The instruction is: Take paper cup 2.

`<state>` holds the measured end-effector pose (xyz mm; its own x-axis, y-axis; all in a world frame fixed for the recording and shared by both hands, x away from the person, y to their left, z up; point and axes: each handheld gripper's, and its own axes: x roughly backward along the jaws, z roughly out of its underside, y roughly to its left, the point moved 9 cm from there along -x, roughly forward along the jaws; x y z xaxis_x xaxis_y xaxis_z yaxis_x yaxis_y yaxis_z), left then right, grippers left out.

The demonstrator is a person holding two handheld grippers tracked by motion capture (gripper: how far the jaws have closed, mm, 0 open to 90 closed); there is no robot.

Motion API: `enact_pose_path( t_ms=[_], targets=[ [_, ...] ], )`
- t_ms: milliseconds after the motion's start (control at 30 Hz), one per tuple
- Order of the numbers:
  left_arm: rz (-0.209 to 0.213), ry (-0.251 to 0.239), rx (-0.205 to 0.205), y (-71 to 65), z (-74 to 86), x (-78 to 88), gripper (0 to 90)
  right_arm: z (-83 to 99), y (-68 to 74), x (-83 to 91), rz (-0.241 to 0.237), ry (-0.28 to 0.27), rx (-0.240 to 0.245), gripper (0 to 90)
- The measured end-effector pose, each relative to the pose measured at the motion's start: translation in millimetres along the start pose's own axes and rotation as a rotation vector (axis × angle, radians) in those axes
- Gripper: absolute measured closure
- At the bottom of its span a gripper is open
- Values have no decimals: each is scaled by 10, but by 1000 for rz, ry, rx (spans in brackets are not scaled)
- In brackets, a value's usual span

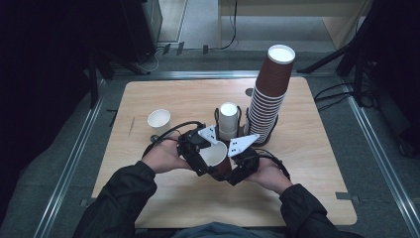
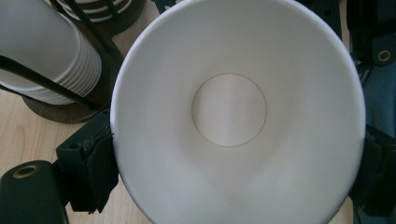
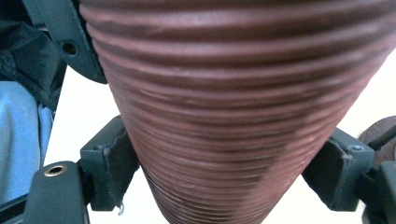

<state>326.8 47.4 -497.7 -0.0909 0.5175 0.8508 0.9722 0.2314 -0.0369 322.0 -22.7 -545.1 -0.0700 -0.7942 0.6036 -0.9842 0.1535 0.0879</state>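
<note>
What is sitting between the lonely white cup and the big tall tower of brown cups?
In the high view, a short stack of white cups in a black wire holder stands between the single white cup and the tall brown stack.

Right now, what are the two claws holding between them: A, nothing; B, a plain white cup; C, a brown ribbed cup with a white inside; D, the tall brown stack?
C: the brown ribbed cup sits between the left claw and the right claw, white inside facing up.
</note>
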Motion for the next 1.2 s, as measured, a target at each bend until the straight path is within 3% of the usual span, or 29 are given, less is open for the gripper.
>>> enact_pose_path(
  t_ms=[133,200,400,533,633,700,967,1200],
  targets=[
    [3,-23,-5,-6,-2,7,42,-11,11,6,-1,-5,6,195],
    [3,-47,11,1,-20,18,0,-11,5,7,8,-5,9,195],
    [-21,-88,46,60,-15,54,0,-39,-44,64,25,-36,-7,194],
    [-15,-145,61,71,-22,109,0,-55,-72,99,27,-59,-17,194],
    [9,-229,90,62,-49,162,0,-64,-78,112,26,-70,-22,193],
    [11,-251,96,56,-53,158,0,-69,-80,117,26,-74,-22,193],
    [13,-319,118,42,-126,103,0,-119,-75,152,11,-120,-40,193],
    [26,-346,114,16,-182,74,0,-121,-60,146,1,-121,-38,193]
  ],
)
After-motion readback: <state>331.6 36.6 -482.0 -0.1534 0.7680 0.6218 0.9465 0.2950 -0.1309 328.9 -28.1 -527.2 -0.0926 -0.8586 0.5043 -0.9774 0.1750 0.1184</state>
